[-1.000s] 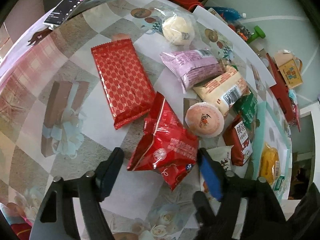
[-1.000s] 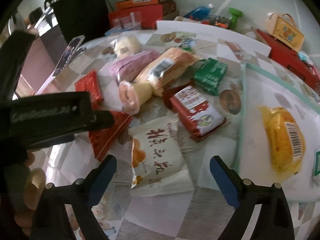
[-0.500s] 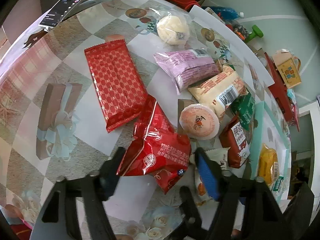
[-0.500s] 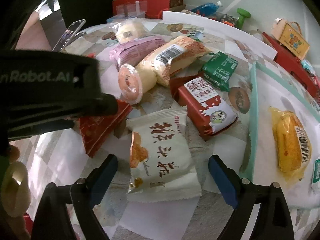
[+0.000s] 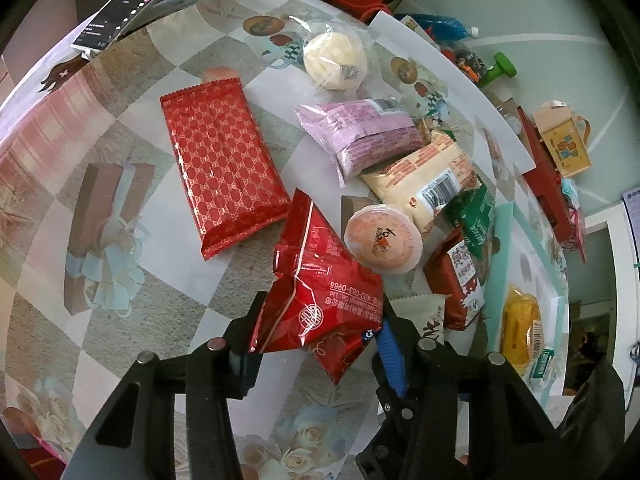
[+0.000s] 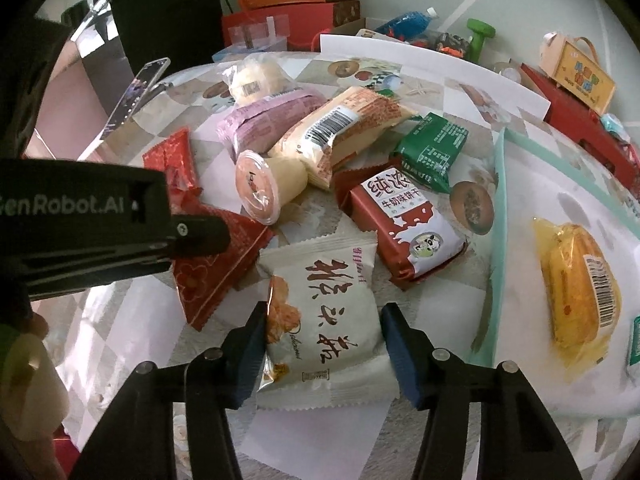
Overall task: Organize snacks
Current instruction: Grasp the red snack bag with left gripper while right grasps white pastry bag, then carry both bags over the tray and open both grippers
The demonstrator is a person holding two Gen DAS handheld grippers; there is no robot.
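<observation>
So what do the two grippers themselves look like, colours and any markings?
Both are black plastic. The left gripper and right gripper each have two angular arms with silver screw heads and ribbed blue pads inside the jaws. The left one's body, seen from the right wrist, carries pale "GenRobot.AI" lettering. No cables visible.

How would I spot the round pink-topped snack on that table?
Start at the pale green tray on the table's right and look left into the pile of snack packets. The pudding cup lies tipped on its side beside the long cream packet with a barcode. It is the only round, foil-lidded tub; everything around it is a flat wrapper.
</observation>
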